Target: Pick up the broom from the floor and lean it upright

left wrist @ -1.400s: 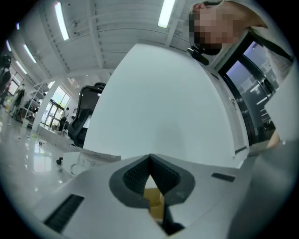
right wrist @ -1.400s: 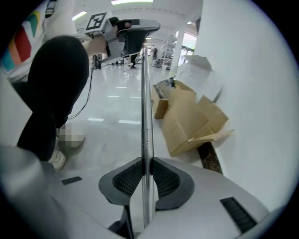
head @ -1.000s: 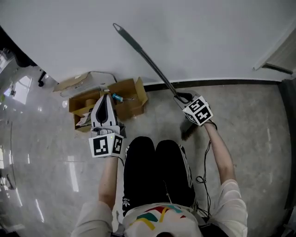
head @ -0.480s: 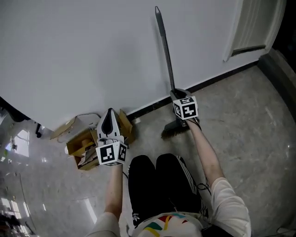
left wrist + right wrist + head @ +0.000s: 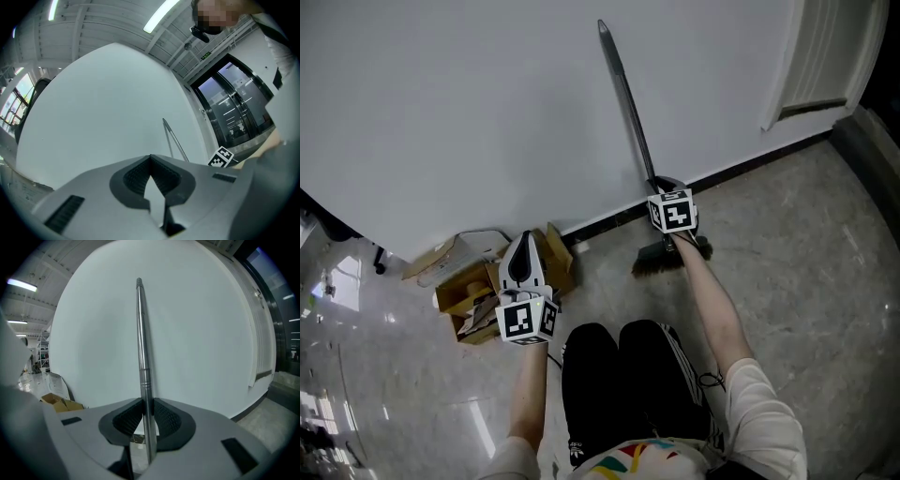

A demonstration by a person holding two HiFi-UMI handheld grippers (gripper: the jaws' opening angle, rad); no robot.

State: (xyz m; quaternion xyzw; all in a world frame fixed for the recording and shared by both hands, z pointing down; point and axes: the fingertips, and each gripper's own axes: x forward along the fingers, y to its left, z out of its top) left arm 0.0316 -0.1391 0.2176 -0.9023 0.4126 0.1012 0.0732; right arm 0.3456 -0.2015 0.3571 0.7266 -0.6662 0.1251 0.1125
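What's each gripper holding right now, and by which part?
The right gripper clamps the broom by its metal handle, low down, just above the brush head. The left gripper holds nothing; its jaws are together.

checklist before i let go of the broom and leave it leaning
1. Grip: right gripper is shut on the broom handle. Ok.
2. Base: bristles are down on the floor near the wall. Ok.
3. Handle top resting against the wall: cannot tell, contact does not show.
4. Left gripper empty, jaws together, apart from the broom. Ok.
5. Cardboard box sits well to the left of the bristles. Ok.
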